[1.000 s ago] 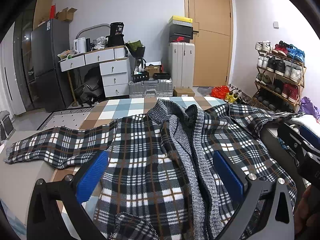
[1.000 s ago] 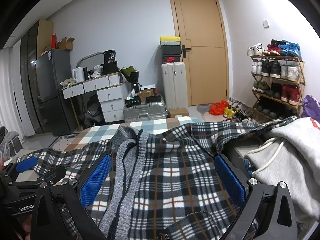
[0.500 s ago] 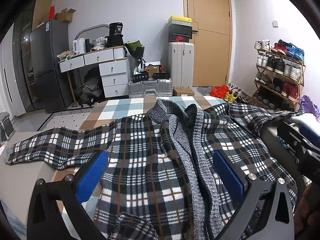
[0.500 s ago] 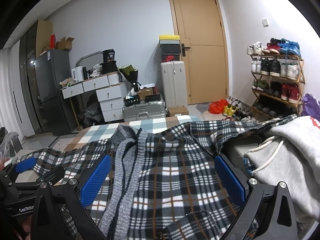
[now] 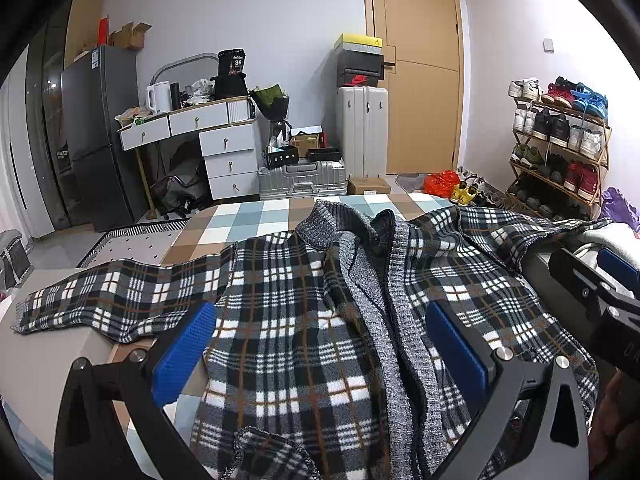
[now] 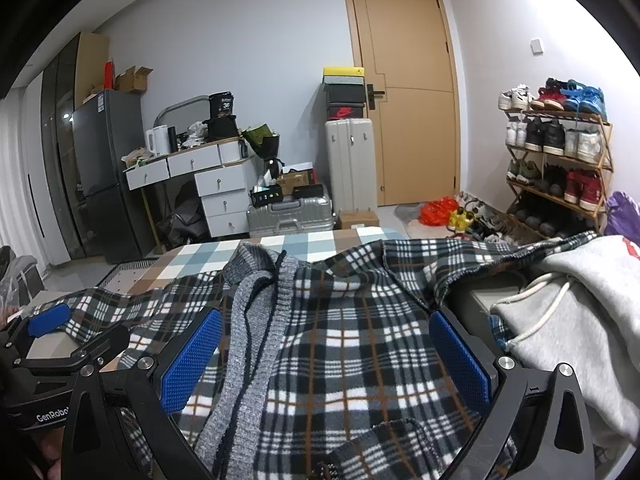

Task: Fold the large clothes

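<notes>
Plaid fleece cardigan [image 5: 288, 320] lies spread flat on the checked bed [image 5: 248, 220]; soft, floppy, light, best pinched at hem corners; left gripper [image 5: 320, 348] and right gripper [image 6: 324, 356] both gape empty above it

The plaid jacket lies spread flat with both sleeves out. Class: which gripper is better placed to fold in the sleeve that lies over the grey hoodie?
Probably the right gripper: it hangs open beside the grey hoodie, where that sleeve of the plaid jacket lies. The left gripper is nearer the other sleeve.
</notes>
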The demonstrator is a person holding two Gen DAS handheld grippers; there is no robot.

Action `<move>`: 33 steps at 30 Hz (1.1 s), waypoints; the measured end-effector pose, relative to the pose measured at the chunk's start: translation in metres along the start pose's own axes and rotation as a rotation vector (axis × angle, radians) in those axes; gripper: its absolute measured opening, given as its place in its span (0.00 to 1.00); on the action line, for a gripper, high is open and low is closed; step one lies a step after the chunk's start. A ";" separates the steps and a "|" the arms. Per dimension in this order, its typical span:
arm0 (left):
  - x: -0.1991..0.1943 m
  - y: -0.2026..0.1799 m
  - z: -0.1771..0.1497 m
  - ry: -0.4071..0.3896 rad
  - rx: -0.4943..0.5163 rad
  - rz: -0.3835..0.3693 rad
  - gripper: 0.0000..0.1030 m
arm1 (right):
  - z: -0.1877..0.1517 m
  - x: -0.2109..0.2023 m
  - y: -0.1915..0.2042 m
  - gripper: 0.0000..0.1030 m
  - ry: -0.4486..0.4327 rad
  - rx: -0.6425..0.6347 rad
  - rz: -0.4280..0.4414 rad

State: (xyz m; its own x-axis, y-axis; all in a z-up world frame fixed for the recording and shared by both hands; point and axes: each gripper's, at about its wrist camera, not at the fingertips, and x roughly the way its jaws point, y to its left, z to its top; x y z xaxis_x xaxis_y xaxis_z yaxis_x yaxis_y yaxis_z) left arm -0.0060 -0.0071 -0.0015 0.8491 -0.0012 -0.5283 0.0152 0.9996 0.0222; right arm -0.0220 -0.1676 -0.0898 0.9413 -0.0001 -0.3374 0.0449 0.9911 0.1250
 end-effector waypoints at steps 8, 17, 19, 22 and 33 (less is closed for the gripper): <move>0.011 -0.006 -0.004 0.029 0.026 -0.009 0.99 | 0.054 0.004 -0.075 1.00 0.073 0.183 0.159; 0.027 -0.012 -0.012 0.091 0.103 -0.034 0.99 | 0.158 0.087 -0.307 1.00 0.303 0.342 -0.162; 0.032 -0.008 -0.011 0.118 0.086 -0.068 0.99 | 0.161 0.118 -0.357 1.00 0.406 0.367 -0.259; 0.041 -0.004 -0.014 0.153 0.081 -0.056 0.99 | 0.152 0.167 -0.412 1.00 0.623 0.321 -0.398; 0.062 -0.012 -0.021 0.198 0.139 0.000 0.99 | 0.092 0.248 -0.474 0.73 0.971 0.477 -0.376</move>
State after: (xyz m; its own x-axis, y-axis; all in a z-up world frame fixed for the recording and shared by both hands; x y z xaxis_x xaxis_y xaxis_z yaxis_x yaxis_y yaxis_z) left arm 0.0351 -0.0183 -0.0524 0.7289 0.0178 -0.6844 0.0994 0.9863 0.1316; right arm 0.2205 -0.6492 -0.1470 0.1951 0.0224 -0.9805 0.5868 0.7984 0.1350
